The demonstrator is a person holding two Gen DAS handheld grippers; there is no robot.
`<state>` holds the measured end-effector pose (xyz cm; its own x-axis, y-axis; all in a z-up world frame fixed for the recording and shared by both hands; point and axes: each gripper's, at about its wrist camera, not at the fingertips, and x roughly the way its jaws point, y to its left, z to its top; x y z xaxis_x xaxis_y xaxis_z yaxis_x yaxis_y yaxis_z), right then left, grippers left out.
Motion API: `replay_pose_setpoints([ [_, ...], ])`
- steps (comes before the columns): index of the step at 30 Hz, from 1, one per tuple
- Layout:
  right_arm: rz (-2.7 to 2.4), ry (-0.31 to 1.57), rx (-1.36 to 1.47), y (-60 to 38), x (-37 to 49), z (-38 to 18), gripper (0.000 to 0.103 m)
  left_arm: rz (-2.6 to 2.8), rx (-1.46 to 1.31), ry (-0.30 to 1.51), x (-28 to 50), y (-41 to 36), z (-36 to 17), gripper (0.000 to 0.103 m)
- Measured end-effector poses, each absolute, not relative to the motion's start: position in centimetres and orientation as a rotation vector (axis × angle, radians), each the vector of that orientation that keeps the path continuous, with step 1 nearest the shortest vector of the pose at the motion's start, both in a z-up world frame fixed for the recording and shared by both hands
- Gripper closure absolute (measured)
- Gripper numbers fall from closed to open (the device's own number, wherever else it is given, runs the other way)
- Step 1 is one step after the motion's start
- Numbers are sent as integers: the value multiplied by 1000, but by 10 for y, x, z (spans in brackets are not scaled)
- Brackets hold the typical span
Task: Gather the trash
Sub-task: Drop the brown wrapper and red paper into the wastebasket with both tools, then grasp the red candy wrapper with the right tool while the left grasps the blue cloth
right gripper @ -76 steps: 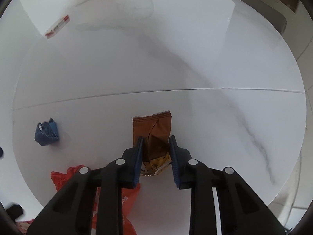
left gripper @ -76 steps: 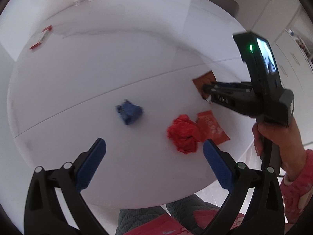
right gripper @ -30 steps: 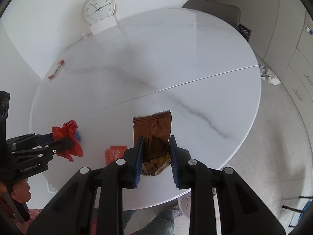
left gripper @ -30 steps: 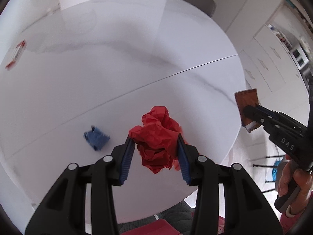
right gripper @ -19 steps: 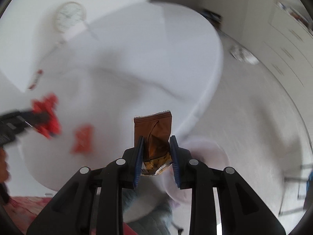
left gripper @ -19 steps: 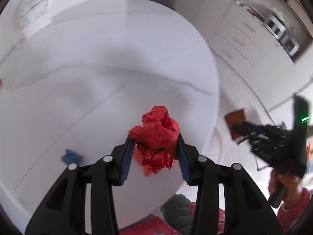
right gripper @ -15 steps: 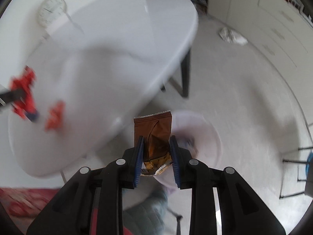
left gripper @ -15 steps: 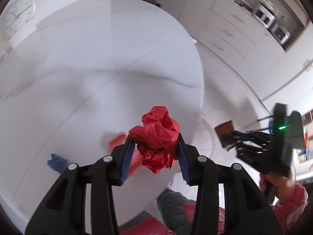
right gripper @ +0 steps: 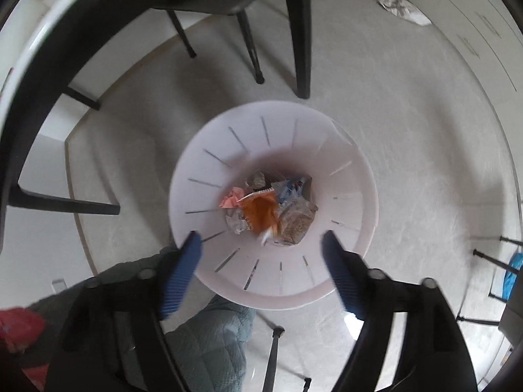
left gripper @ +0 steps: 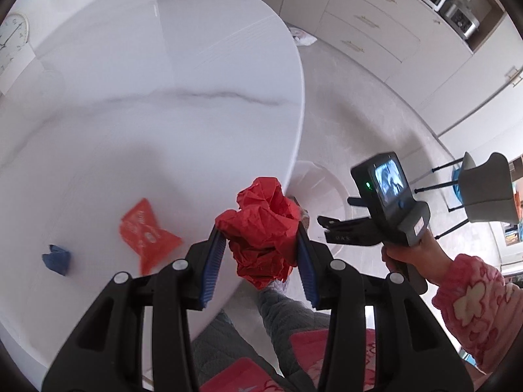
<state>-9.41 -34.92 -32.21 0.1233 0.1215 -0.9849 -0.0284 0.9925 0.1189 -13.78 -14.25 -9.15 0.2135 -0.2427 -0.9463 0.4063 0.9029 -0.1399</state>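
My left gripper (left gripper: 261,254) is shut on a crumpled red paper ball (left gripper: 261,225) and holds it over the table's right edge. A flat red wrapper (left gripper: 147,235) and a small blue wad (left gripper: 56,259) lie on the white table (left gripper: 147,114). My right gripper (right gripper: 260,274) is open and empty above the white trash bin (right gripper: 353,176). The brown snack wrapper (right gripper: 260,212) lies inside the bin on other trash. The right gripper also shows in the left wrist view (left gripper: 330,228), over the bin (left gripper: 322,183).
The bin stands on the grey floor beside the table. Black chair legs (right gripper: 300,32) stand behind it. The person's knees (right gripper: 209,343) are below the grippers. White drawers (left gripper: 366,29) line the far wall.
My right gripper swung from the table to above the bin, opened and let go of the brown wrapper, which dropped in. My left gripper carried the red ball toward the table's right edge.
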Motion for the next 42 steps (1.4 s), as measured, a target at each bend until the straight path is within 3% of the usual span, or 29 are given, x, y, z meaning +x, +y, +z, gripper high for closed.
replay_pose_setpoints([
  [2, 88, 1429, 85, -354, -96, -315, 13, -476, 172, 1288, -142, -155, -95, 62],
  [11, -88, 1266, 105, -410, -140, -239, 6, -627, 257, 1376, -143, -236, -145, 60],
  [15, -131, 1220, 105, -432, -159, -212, 5, -603, 246, 1455, -138, -263, -189, 27],
  [19, -153, 1189, 116, -443, -170, -195, 3, -575, 220, 1491, -137, -269, -202, 26],
  [22, -151, 1172, 129, -446, -172, -190, 3, -560, 198, 1451, -134, -269, -190, 16],
  [24, -143, 1166, 144, -444, -168, -187, 3, -547, 207, 1408, -125, -261, -182, 16],
  [28, -108, 1147, 154, -431, -157, -172, 3, -485, 213, 1301, -130, -233, -137, 16],
  [30, -54, 1123, 169, -415, -148, -159, 3, -421, 171, 1228, -132, -197, -105, 8],
  [34, 88, 1086, 157, -363, -122, -137, 3, -268, 95, 1155, -137, -123, -66, 8],
  [42, 341, 1098, 36, -222, -71, -130, 3, 61, -46, 1156, -148, 26, -63, 8],
])
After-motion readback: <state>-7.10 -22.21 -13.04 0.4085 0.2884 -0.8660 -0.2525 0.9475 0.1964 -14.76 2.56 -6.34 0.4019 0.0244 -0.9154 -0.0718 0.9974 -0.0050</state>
